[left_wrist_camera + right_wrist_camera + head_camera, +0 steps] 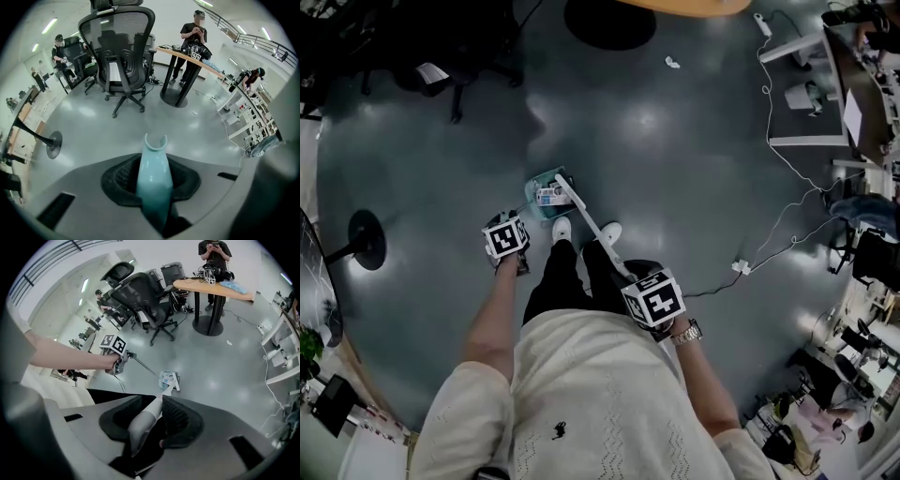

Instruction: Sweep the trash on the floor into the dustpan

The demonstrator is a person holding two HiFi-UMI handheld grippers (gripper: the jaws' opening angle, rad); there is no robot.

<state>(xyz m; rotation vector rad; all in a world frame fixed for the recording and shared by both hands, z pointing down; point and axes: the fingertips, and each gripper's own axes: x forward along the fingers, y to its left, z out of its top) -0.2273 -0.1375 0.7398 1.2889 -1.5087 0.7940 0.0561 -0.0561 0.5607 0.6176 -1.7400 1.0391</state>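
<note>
A teal dustpan (546, 191) rests on the grey floor just ahead of my white shoes, with a printed packet lying in it. The white broom (592, 225) slants from the dustpan back to my right gripper (652, 298), which is shut on its handle (143, 420). My left gripper (508, 242) is shut on the teal grip (153, 178) of the dustpan's long handle; a thin dark rod (140, 364) runs from it down to the pan (168, 379). A small white scrap (672, 63) lies farther out on the floor.
A black office chair (123, 61) stands ahead left. A round table on a dark pedestal base (609, 21) has a person (194, 40) at it. A floor-stand base (367, 239) sits left. White cables (769, 244) and desks (848, 103) line the right.
</note>
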